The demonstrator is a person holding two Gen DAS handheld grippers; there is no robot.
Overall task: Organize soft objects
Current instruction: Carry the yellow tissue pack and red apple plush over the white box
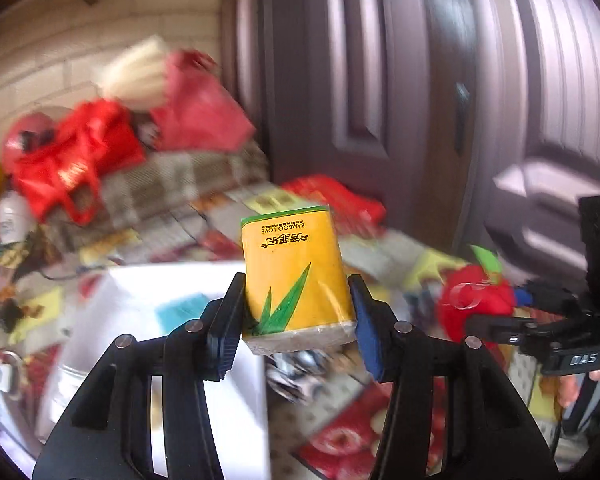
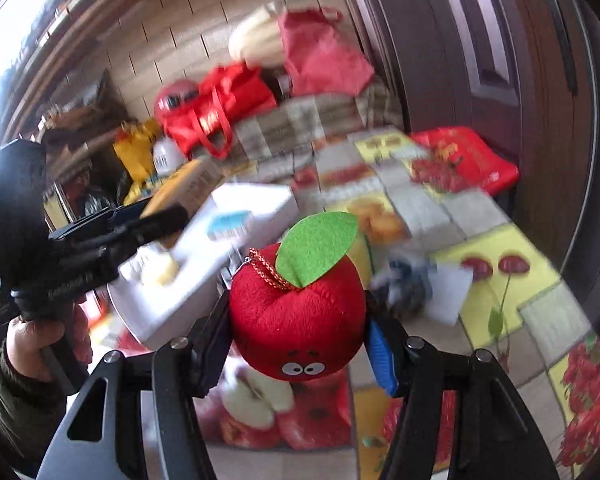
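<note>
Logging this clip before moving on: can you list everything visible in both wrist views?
tissue pack: one, yellow with green leaf, held in left tongs
plush apple: one, red with green leaf, held in right tongs
white box: one, white with blue label, on the table's left part
tablecloth: one, fruit-patterned, covering table
red bags: several, at the far end, blurred
door: one, dark, behind the table
person's hand: one, gripping the left tool's handle
</note>
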